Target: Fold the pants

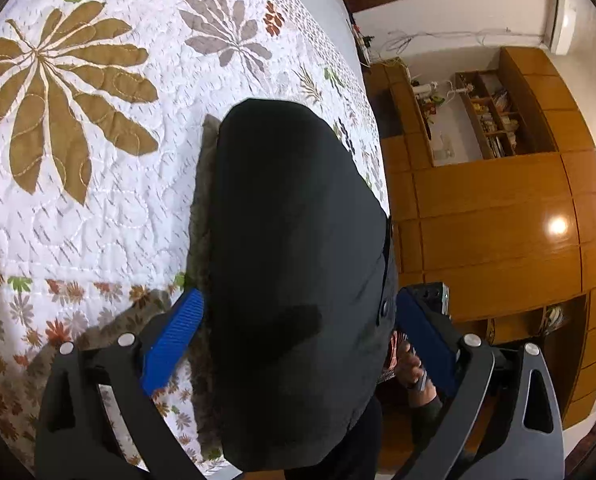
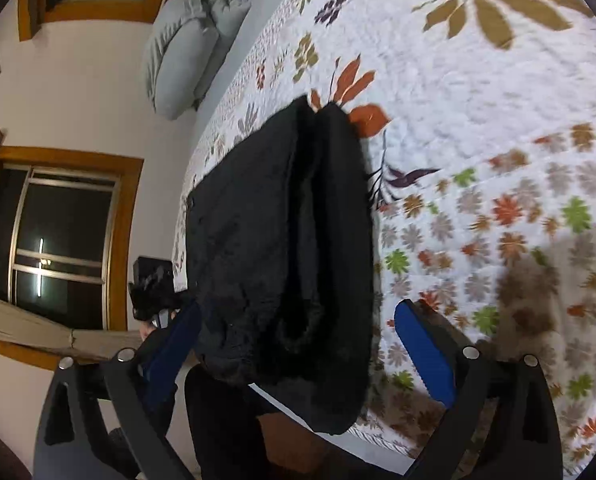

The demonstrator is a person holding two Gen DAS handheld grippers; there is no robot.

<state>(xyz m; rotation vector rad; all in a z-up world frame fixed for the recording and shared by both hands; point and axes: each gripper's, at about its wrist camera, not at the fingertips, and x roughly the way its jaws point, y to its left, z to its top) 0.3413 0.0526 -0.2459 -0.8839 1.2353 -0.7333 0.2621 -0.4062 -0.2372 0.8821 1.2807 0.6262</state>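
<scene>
folded black pants [image 1: 298,280] lie at the edge of a floral-quilted bed [image 1: 97,220], between the open jaws of both the left gripper [image 1: 298,332] and the right gripper [image 2: 298,344].

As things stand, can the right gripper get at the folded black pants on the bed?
Probably yes. The right gripper is open, the pants lie directly between and ahead of its blue pads at the bed's near edge, and nothing blocks the way.

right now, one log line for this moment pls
task: fold pants | pants: folded, dark, at edge of quilt | left tool: open, straddling pants | right tool: open, straddling pants
</scene>
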